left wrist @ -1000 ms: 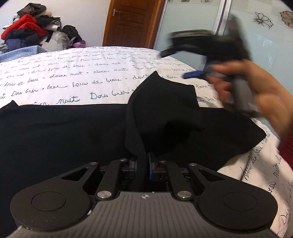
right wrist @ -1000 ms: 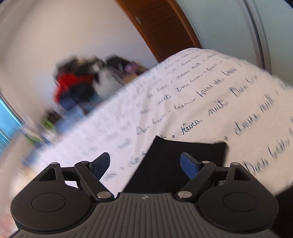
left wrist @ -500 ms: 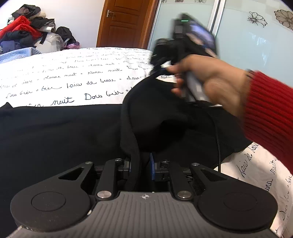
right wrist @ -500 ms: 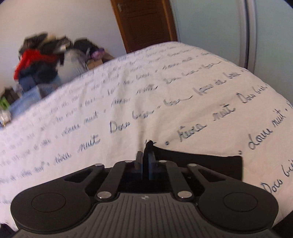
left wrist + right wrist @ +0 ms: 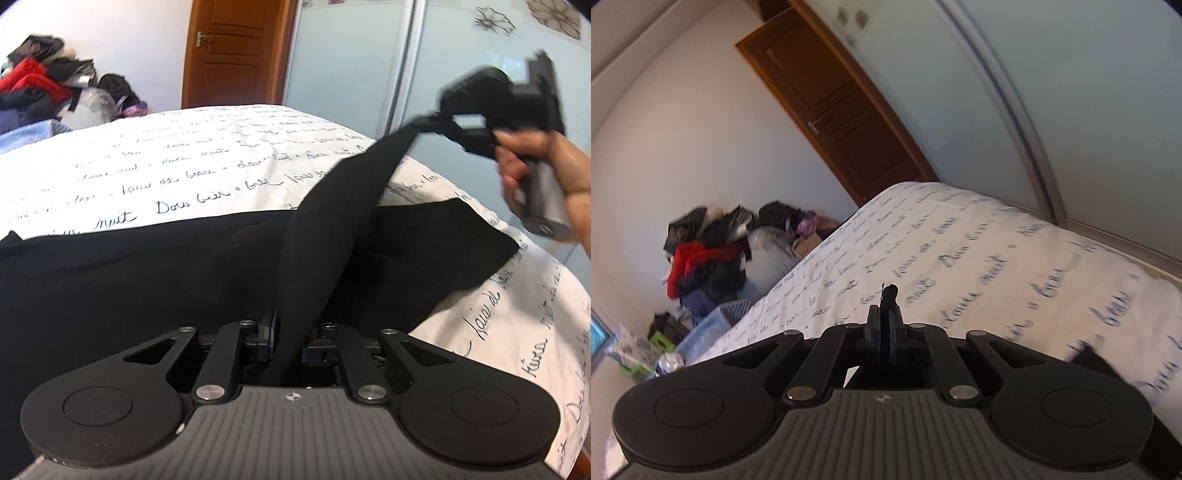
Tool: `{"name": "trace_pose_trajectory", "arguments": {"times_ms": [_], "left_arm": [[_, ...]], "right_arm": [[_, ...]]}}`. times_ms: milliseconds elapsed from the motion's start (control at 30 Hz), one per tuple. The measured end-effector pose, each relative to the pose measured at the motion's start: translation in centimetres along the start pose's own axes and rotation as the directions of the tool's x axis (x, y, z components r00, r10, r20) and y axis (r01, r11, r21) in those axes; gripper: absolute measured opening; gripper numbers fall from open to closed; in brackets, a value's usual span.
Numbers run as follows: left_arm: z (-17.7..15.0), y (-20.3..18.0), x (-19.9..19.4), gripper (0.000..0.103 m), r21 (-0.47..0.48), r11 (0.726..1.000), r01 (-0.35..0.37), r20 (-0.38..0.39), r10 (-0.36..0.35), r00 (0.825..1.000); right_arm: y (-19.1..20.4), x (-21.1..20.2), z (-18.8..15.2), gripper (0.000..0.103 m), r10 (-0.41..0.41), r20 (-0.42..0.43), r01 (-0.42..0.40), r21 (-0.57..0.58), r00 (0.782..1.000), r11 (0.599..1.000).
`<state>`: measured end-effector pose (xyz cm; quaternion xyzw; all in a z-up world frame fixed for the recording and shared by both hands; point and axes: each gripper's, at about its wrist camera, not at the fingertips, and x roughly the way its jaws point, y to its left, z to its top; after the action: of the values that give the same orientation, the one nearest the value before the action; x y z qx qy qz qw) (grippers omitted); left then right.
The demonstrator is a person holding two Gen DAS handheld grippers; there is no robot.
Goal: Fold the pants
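Across left view only, pants (image 5: 155,295)

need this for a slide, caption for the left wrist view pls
Both claws, left and right, pinch black pants taut above a script-print bed.

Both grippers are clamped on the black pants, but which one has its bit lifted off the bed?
The right gripper: it holds its end of the pants raised in a taut strip above the bedsheet. The left gripper grips low, near the flat fabric.
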<state>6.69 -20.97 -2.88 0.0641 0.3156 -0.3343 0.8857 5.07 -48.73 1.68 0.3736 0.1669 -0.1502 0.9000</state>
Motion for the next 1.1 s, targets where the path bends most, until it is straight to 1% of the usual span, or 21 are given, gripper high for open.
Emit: {"name": "trace_pose_trajectory", "arguments": {"times_ms": [67, 133, 200, 267, 300, 400, 467, 500, 567, 600, 667, 700, 733, 767, 800, 833, 867, 900, 967, 1033, 1100], "left_arm": [[-0.1, -0.3, 0.1, 0.014, 0.025, 1.0, -0.008, 0.001, 0.008, 1.0], [-0.3, -0.4, 0.2, 0.014, 0.036, 0.999, -0.01, -0.003, 0.01, 1.0], [-0.3, -0.5, 0.4, 0.014, 0.043, 0.999, -0.013, -0.008, 0.013, 1.0], [-0.4, -0.7, 0.5, 0.014, 0.052, 0.998, -0.018, -0.01, 0.018, 1.0], [-0.4, -0.8, 0.5, 0.014, 0.056, 0.998, -0.021, -0.011, 0.022, 1.0], [-0.4, -1.1, 0.6, 0.015, 0.069, 0.997, -0.028, -0.01, 0.028, 1.0], [-0.5, -1.2, 0.6, 0.016, 0.074, 0.997, -0.028, -0.009, 0.029, 1.0], [-0.4, -1.2, 0.7, 0.016, 0.077, 0.997, -0.03, -0.007, 0.031, 0.999], [-0.5, -1.4, 0.7, 0.018, 0.082, 0.996, -0.034, -0.001, 0.034, 0.999], [-0.5, -1.4, 0.7, 0.018, 0.083, 0.996, -0.035, -0.001, 0.035, 0.999], [-0.4, -1.6, 0.8, 0.018, 0.082, 0.996, -0.035, -0.002, 0.036, 0.999], [-0.3, -1.6, 0.9, 0.018, 0.08, 0.996, -0.035, -0.004, 0.035, 0.999], [-0.3, -1.6, 0.9, 0.019, 0.077, 0.996, -0.034, -0.005, 0.034, 0.999], [-0.2, -1.6, 0.9, 0.019, 0.073, 0.997, -0.033, -0.007, 0.033, 0.999], [-0.1, -1.6, 0.9, 0.018, 0.069, 0.997, -0.034, -0.008, 0.035, 0.999], [-0.1, -1.5, 0.8, 0.015, 0.064, 0.997, -0.038, -0.007, 0.038, 0.999], [-0.1, -1.4, 0.8, 0.012, 0.059, 0.997, -0.046, -0.004, 0.047, 0.999], [0.0, -1.3, 0.7, 0.012, 0.053, 0.997, -0.049, 0.0, 0.049, 0.999], [0.2, -1.0, 0.6, 0.011, 0.04, 0.998, -0.051, 0.004, 0.051, 0.999], [0.6, -0.6, 0.7, 0.011, 0.027, 0.998, -0.063, 0.006, 0.062, 0.998], [1.2, 0.0, 0.7, 0.011, -0.004, 0.997, -0.081, 0.01, 0.081, 0.997]], "right_arm": [[-2.6, -1.7, -0.7, 0.005, -0.015, 0.004, 0.015, 0.065, 1.0, 0.998], [-5.6, -2.9, -1.6, 0.005, -0.028, -0.01, 0.03, 0.143, 1.0, 0.989], [-8.0, -3.5, -2.7, 0.005, -0.055, -0.028, 0.059, 0.197, 0.998, 0.979], [-9.9, -3.3, -3.5, 0.007, -0.023, -0.072, 0.04, 0.255, 0.997, 0.966], [-10.6, -3.2, -3.9, 0.007, -0.013, -0.08, 0.036, 0.29, 0.997, 0.956], [-11.5, -2.4, -4.5, 0.01, -0.016, -0.108, 0.051, 0.326, 0.994, 0.944], [-11.8, -1.7, -4.8, 0.012, 0.015, -0.108, 0.025, 0.36, 0.994, 0.932], [-12.1, -1.4, -5.0, 0.018, 0.04, -0.103, 0.003, 0.39, 0.994, 0.921], [-12.2, -0.5, -5.0, 0.026, 0.065, -0.102, -0.016, 0.419, 0.993, 0.908], [-12.1, -0.2, -5.0, 0.029, 0.07, -0.1, -0.022, 0.419, 0.993, 0.908], [-11.3, 0.3, -4.9, 0.036, 0.075, -0.1, -0.03, 0.39, 0.992, 0.921], [-11.0, 0.7, -4.9, 0.036, 0.077, -0.106, -0.032, 0.374, 0.991, 0.927], [-10.8, 1.1, -4.9, 0.036, 0.077, -0.11, -0.032, 0.366, 0.991, 0.93], [-10.7, 1.4, -4.9, 0.033, 0.084, -0.112, -0.039, 0.356, 0.99, 0.934], [-10.5, 1.6, -4.9, 0.02, 0.086, -0.115, -0.043, 0.339, 0.99, 0.94], [-10.2, 1.7, -4.9, 0.008, 0.068, -0.122, -0.027, 0.314, 0.99, 0.949], [-10.0, 1.6, -4.9, 0.004, 0.043, -0.126, -0.005, 0.286, 0.991, 0.958], [-9.8, 1.6, -4.8, 0.004, 0.032, -0.118, 0.001, 0.268, 0.992, 0.963], [-8.9, 1.7, -4.2, 0.004, 0.038, -0.108, -0.012, 0.233, 0.993, 0.972], [-7.3, 2.5, -3.2, 0.004, 0.044, -0.12, -0.022, 0.182, 0.992, 0.983], [-5.0, 4.2, -1.9, 0.004, 0.062, -0.153, -0.042, 0.13, 0.986, 0.991]]}}
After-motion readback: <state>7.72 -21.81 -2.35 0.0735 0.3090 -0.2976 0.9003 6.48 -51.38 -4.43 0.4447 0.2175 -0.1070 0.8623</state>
